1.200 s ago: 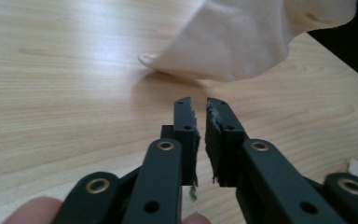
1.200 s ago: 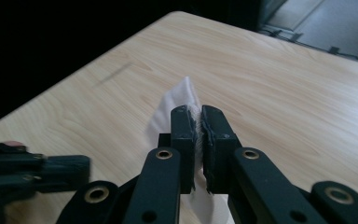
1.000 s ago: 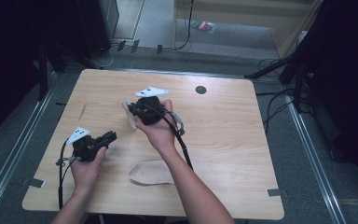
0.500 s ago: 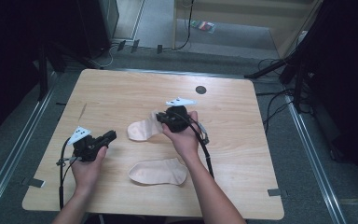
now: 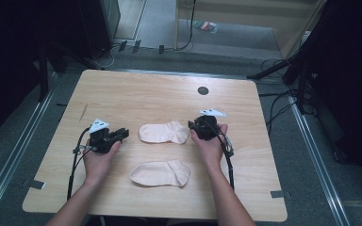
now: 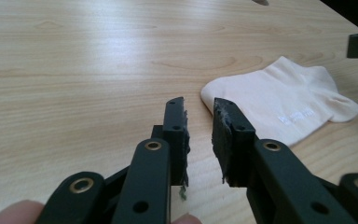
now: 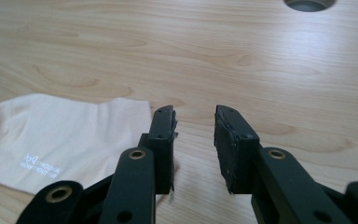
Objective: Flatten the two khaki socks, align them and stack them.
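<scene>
Nearest the desk's front edge point(image 5: 169, 214), flat on the light wooden top: a pale peach ankle sock of soft cotton point(image 5: 161, 173), untouched, roughly midway between the two forearms.

Farther in, level with both hands: a second pale peach ankle sock point(image 5: 164, 132), flat, lengthwise along the desk, carrying small white print on its side point(image 6: 298, 114).

Toward the left edge: the left claw point(image 5: 122, 134), black, gripped in the left hand, tips aimed at the second sock's near end and just short of it. Jaws slightly apart, having just been opening, with bare wood between them point(image 6: 199, 128).

Toward the right edge: the right claw point(image 5: 192, 125), black, gripped in the right hand, just beside the same sock's other end. Jaws apart, having just been opening, bare wood between them, the sock's hem just off the left pad point(image 7: 165, 123).

Near the far edge: a round dark cable hole point(image 5: 202, 90).
</scene>
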`<state>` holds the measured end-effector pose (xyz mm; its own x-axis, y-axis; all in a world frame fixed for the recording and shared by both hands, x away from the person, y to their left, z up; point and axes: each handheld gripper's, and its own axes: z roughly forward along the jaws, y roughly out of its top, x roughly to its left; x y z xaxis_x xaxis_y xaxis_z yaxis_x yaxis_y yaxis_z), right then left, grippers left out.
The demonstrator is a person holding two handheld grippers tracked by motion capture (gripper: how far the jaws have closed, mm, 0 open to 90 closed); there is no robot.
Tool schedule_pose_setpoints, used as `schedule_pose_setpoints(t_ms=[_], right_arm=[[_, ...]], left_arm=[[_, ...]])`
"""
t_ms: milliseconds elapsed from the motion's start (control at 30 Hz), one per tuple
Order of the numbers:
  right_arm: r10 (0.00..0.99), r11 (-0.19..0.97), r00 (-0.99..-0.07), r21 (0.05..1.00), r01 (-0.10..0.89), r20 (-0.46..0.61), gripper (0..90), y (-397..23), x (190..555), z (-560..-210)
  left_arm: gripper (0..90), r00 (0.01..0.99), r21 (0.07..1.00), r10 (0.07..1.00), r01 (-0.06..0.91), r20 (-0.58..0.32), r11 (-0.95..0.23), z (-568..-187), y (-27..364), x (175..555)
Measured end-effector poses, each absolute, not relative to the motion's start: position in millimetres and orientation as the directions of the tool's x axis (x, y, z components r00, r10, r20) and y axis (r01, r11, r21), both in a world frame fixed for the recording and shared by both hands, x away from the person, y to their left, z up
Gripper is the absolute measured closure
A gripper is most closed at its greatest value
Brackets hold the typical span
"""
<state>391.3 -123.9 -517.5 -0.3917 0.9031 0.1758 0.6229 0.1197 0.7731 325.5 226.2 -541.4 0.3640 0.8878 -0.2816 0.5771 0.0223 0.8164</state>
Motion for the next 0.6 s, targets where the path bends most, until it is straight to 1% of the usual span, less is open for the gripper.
schedule_pose_setpoints(t_ms=[33, 100, 133, 200, 233, 267, 533, 567, 600], right_arm=[[0.902, 0.107, -0.387, 0.77, 0.629, 0.191, 68.8, -126.5, 391.4, -517.5], [0.897, 0.119, -0.397, 0.761, 0.638, 0.193, 68.1, -127.0, 391.3, -518.8], [0.892, 0.139, -0.413, 0.758, 0.638, 0.184, 67.5, -124.3, 391.6, -521.0], [0.888, 0.15, -0.424, 0.756, 0.638, 0.181, 66.6, -119.9, 392.7, -523.9], [0.888, 0.15, -0.424, 0.756, 0.638, 0.181, 66.6, -119.9, 392.7, -523.9], [0.886, 0.158, -0.427, 0.748, 0.645, 0.181, 66.4, -116.3, 394.0, -527.4], [0.878, 0.191, -0.445, 0.724, 0.663, 0.175, 65.3, -106.7, 398.6, -540.2], [0.876, 0.199, -0.45, 0.723, 0.662, 0.171, 65.4, -105.7, 398.8, -541.1], [0.876, 0.205, -0.454, 0.727, 0.655, 0.161, 67.6, -103.7, 398.3, -542.3]], left_arm=[[74.4, 0.362, 0.809, 0.888, 0.587, -0.284, 0.02, -541.7, 225.0, 329.0], [73.4, 0.354, 0.8, 0.889, 0.599, -0.29, 0.022, -543.3, 222.4, 336.3], [73.0, 0.352, 0.788, 0.884, 0.615, -0.307, 0.029, -545.2, 219.1, 342.8], [71.0, 0.359, 0.785, 0.883, 0.62, -0.302, 0.016, -546.2, 213.0, 347.4], [70.3, 0.359, 0.785, 0.883, 0.62, -0.302, 0.016, -546.2, 213.0, 347.4], [69.8, 0.374, 0.782, 0.883, 0.623, -0.285, -0.011, -547.2, 207.1, 350.9], [69.2, 0.379, 0.781, 0.879, 0.625, -0.29, -0.012, -549.8, 195.3, 353.1], [69.1, 0.384, 0.777, 0.881, 0.629, -0.276, -0.031, -548.6, 192.6, 353.9], [69.1, 0.392, 0.776, 0.887, 0.627, -0.244, -0.064, -548.0, 189.1, 354.9]])
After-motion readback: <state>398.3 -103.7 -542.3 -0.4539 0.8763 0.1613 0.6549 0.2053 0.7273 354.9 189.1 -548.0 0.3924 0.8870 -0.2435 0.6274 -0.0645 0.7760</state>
